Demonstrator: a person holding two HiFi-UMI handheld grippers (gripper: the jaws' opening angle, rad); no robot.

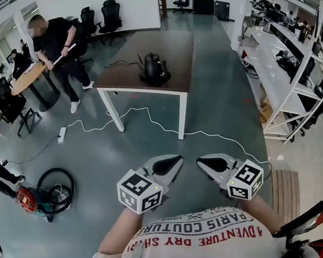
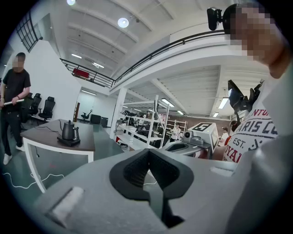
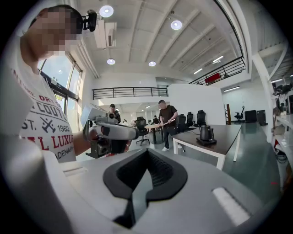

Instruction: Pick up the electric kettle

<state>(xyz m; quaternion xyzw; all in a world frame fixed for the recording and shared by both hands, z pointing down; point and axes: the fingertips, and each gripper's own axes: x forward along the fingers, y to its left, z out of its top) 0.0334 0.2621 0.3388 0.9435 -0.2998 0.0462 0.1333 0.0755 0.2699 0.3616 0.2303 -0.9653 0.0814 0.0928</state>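
Observation:
The black electric kettle (image 1: 154, 68) stands on its base on a brown table with white legs (image 1: 123, 73), far ahead of me across the floor. Both grippers hang close to my chest with their tips facing each other. My left gripper (image 1: 178, 159) and right gripper (image 1: 200, 162) are both shut with nothing between the jaws. The left gripper view has the kettle (image 2: 68, 131) small at the left, beyond the shut left gripper (image 2: 149, 154). In the right gripper view the kettle (image 3: 206, 133) sits at the right, past the shut right gripper (image 3: 147, 154).
A white cable (image 1: 132, 118) runs over the floor from a power strip (image 1: 62, 134) under the table. A person holding a board (image 1: 58, 44) stands left of the table. A red machine with a hose (image 1: 46, 194) lies at the lower left. White shelves (image 1: 291, 69) line the right side.

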